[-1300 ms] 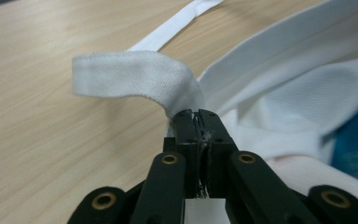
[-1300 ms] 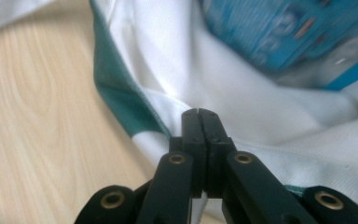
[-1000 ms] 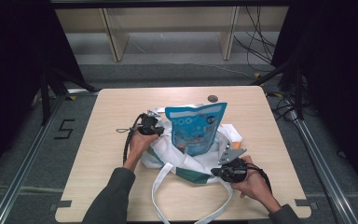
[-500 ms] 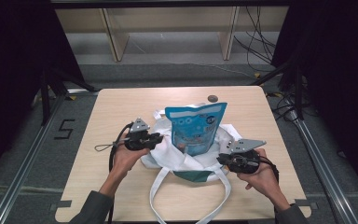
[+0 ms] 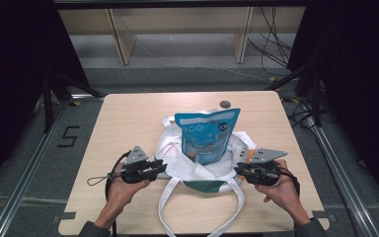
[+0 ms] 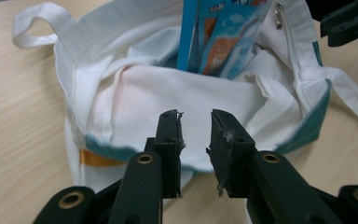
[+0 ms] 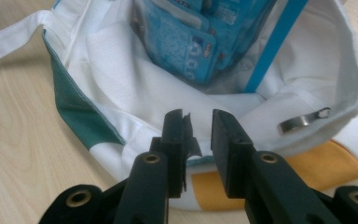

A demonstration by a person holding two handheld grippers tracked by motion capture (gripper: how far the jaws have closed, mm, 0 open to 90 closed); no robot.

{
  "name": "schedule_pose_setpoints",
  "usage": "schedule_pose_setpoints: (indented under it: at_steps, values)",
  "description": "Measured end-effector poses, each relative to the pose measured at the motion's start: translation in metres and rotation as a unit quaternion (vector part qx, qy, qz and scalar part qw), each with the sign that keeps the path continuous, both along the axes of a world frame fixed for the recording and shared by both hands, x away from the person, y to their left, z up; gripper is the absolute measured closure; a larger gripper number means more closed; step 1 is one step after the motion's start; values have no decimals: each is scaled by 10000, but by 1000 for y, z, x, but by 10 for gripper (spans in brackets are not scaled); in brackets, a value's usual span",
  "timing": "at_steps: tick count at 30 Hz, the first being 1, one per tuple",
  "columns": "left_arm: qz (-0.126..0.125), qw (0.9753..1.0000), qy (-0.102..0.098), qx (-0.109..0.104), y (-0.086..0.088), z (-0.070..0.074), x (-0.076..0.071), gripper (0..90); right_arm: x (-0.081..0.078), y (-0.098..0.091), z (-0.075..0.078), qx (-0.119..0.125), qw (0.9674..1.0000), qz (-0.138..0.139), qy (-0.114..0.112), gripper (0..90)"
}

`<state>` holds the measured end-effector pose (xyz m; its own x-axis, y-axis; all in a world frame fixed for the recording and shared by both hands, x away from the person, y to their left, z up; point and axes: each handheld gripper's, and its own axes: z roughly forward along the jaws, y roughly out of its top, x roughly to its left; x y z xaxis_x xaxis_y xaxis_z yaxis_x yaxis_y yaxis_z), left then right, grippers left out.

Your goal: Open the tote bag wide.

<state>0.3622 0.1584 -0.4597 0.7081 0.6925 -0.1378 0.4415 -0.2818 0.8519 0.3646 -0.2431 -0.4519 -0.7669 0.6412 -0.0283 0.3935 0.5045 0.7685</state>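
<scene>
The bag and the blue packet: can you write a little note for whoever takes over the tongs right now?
Left tongs: open, nothing between them, just left of the bag; the jaws have just been opening.
Right tongs: open, empty, just right of the bag; also just been opening.
Bag: white cloth, slumped mid-table, straps trailing toward the person.
Blue packet: standing upright in the bag, top half sticking out.
Done: packet is in the bag.
Left: probably tidy or lift the bag by its straps.
</scene>
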Motion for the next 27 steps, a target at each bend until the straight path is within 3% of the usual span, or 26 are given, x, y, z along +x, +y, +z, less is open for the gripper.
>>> schedule_pose_setpoints:
  at_steps: [5,9,10,12,13,15,18,20,21,27]
  values:
    - [56,9998,134,-129,8,-8,-11,683,-9,-6,-4,38,9998,-129,174,735]
    - [133,9996,226,-139,11,-12,-16,675,-11,-8,-7,29,9996,-181,203,726]
    - [101,9996,216,-159,13,-13,-18,666,-10,-10,-8,-4,9998,-58,182,712]
    - [147,9995,209,-172,13,-15,-21,656,-12,-12,-9,21,9997,-186,184,693]
    - [66,9998,174,-56,15,-15,-21,646,-14,-12,-9,65,9993,-280,252,687]
    - [73,9998,177,-37,16,-16,-21,638,-12,-14,-9,34,9996,-232,160,682]
    - [157,9996,210,-85,16,-20,-24,603,-14,-15,-10,68,9991,-335,259,657]
    - [148,9997,218,6,18,-21,-24,588,-14,-17,-11,47,9991,-345,235,647]
    - [188,9996,225,-36,19,-22,-26,584,-15,-18,-12,103,9985,-402,345,632]
    - [269,9992,302,-61,22,-23,-31,537,-14,-25,-13,92,9986,-466,227,606]
